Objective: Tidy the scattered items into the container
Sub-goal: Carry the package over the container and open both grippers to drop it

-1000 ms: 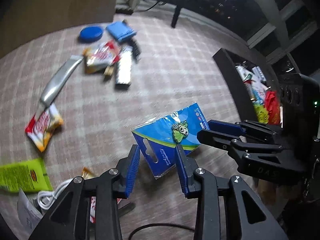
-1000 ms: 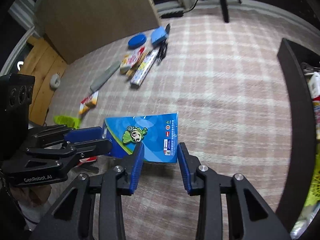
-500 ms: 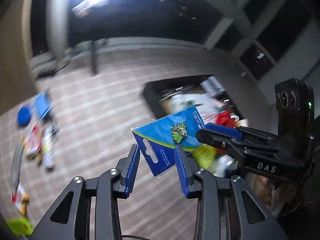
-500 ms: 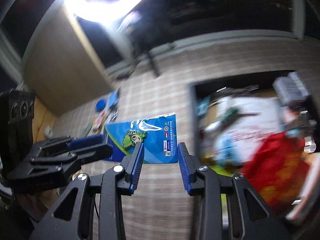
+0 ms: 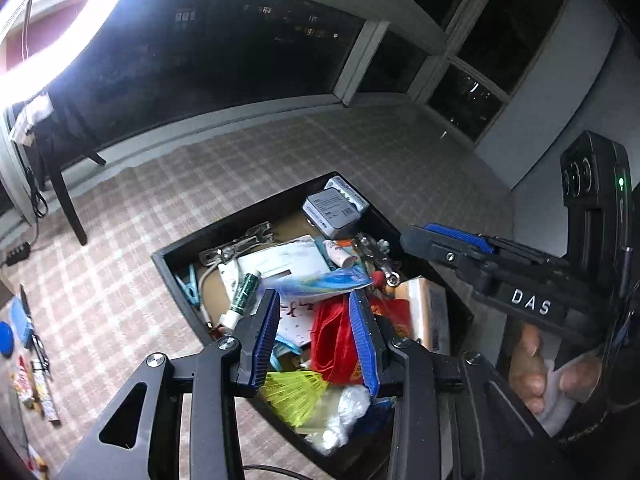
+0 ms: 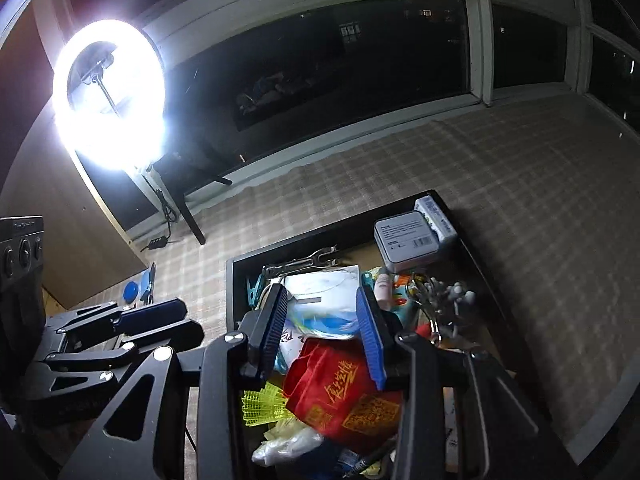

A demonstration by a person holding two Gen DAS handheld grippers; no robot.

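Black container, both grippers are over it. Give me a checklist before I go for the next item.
1. Blue packet inside the black container: ok, it shows among the contents.
2. Packet settled: cannot tell, it is blurred.
3. Left gripper empty: ok, jaws apart, nothing pinched.
4. Right gripper empty: ok, jaws apart, nothing pinched.
5. Carpet tidied: not ok, a blue lid and snack packets lie at the left.
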